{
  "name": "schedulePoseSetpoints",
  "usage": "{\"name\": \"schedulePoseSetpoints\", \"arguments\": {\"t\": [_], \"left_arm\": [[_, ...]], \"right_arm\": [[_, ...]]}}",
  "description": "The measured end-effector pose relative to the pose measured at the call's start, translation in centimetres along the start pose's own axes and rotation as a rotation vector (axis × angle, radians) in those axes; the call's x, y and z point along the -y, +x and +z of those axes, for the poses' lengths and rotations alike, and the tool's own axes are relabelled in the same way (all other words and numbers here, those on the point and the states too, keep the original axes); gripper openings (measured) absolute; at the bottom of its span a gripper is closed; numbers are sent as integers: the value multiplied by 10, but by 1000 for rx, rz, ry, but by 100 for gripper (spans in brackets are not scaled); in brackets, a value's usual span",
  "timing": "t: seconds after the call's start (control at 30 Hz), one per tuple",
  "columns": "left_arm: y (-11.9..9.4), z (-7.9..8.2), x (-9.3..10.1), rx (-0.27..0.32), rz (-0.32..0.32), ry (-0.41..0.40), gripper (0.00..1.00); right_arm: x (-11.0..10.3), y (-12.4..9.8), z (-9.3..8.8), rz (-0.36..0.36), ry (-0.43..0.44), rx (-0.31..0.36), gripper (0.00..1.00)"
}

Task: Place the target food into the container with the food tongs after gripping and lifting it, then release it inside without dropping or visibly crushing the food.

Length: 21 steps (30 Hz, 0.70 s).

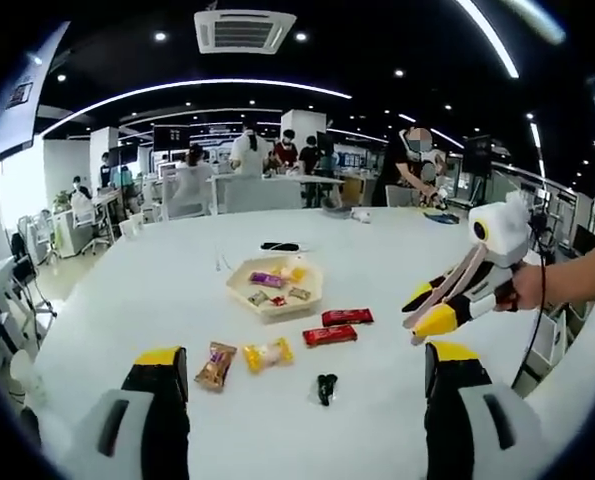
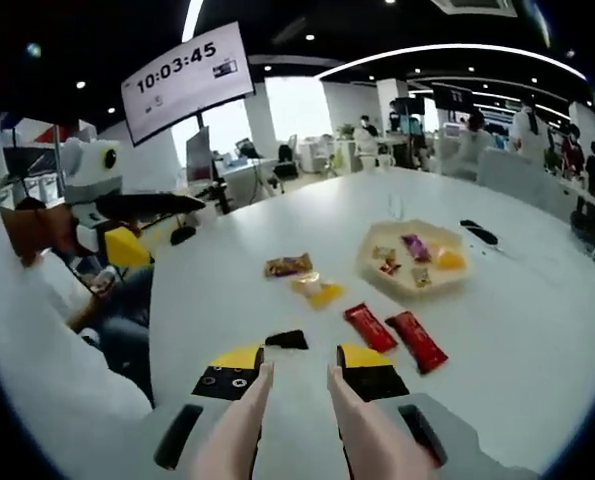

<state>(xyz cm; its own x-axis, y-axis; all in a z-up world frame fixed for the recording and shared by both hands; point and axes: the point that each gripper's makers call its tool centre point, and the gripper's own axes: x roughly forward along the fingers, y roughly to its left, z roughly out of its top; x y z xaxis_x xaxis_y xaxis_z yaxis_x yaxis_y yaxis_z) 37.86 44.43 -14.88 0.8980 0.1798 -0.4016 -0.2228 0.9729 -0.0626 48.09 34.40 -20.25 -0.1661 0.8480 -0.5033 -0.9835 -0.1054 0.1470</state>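
A beige hexagonal tray (image 1: 245, 276) (image 2: 372, 268) on the white table holds several small wrapped snacks. In front of it lie two red bars (image 1: 329, 335) (image 2: 369, 327), a yellow snack (image 1: 267, 353) (image 2: 319, 290) and a brown packet (image 1: 216, 365) (image 2: 289, 265). My right gripper (image 2: 302, 358) (image 1: 427, 310) is shut on beige food tongs (image 2: 239, 425) (image 1: 457, 278), whose arms stand apart and hold nothing; their tips hover short of the red bars. My left gripper (image 1: 307, 365) (image 2: 127, 240) is wide open and holds nothing, above the table's near edge.
A small black clip-like thing (image 1: 325, 388) (image 2: 287, 340) lies near the snacks. A flat black object (image 1: 279, 246) (image 2: 477, 232) rests beyond the tray. People work at desks behind the table. A person's arm (image 1: 577, 275) holds the right gripper.
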Motion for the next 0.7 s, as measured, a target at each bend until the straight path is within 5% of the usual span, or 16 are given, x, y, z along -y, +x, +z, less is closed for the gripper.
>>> {"name": "schedulePoseSetpoints", "arguments": {"t": [0.33,0.7], "left_arm": [[-10,-24,-7,-38,26,-18,99],[-19,-31,-10,-32,46,-50,99]], "right_arm": [[-2,27,4,97,-212,-89,28],[-4,57,10,193,-273,-156,28]]}}
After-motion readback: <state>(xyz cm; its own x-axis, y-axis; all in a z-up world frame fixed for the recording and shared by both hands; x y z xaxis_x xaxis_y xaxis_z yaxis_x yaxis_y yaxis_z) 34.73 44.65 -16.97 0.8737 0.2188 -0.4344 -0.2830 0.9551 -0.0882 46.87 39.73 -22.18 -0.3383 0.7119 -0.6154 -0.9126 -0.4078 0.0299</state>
